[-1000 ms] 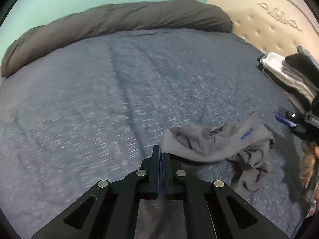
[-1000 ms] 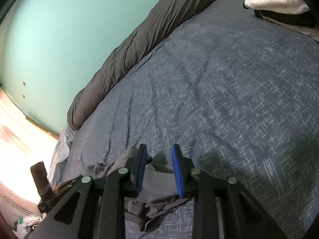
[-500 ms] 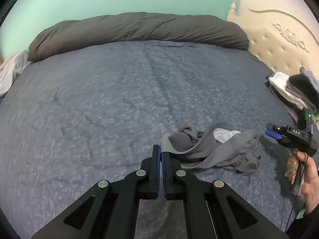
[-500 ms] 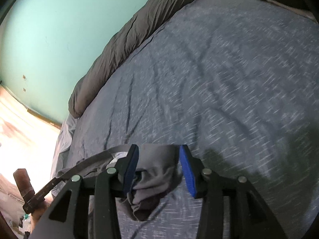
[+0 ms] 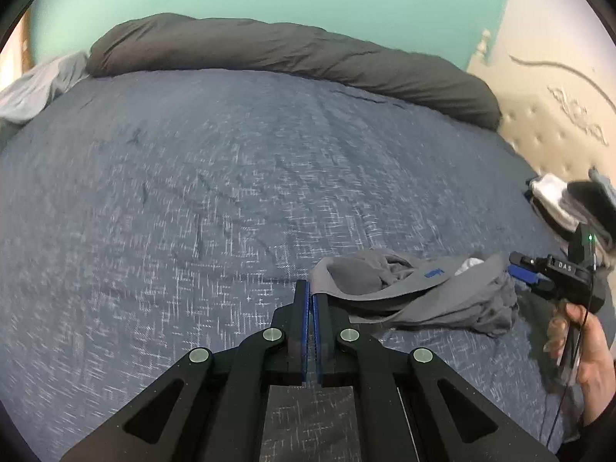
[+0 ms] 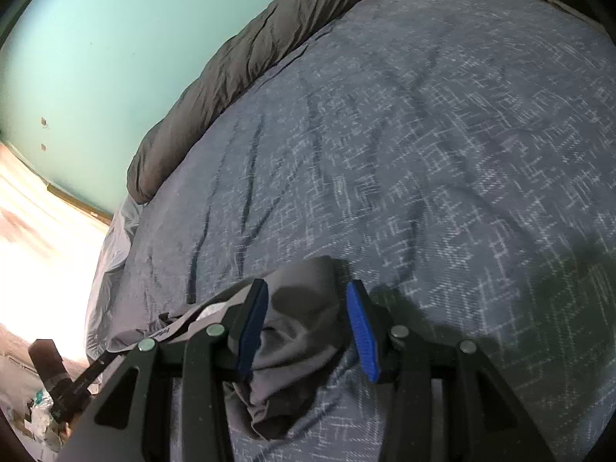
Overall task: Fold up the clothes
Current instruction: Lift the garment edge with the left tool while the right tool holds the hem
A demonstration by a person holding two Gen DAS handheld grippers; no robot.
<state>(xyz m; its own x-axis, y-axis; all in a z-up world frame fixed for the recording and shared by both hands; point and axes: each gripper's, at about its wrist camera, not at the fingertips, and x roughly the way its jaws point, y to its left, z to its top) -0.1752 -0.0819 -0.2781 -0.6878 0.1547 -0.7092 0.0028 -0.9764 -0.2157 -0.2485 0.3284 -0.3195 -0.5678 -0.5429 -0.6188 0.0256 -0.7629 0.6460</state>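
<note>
- The bed (image 5: 192, 200) carries a rumpled grey garment (image 5: 442, 296) near its front edge, bunched, not flat.
- The left gripper (image 5: 310, 296) is clenched on the garment's waistband edge.
- The right gripper (image 6: 304, 319) hovers over the other end, jaws spread wide; it looks best to pinch the matching corner and pull taut.
- Its body reads "DAS"; the garment's blue print is illegible.

the right gripper (image 6: 308, 321) now spreads its jaws wider, with more of the grey shorts (image 6: 296, 331) between them; the garment stretches flatter from the left gripper (image 5: 311, 304), waistband pulled taut.
</note>
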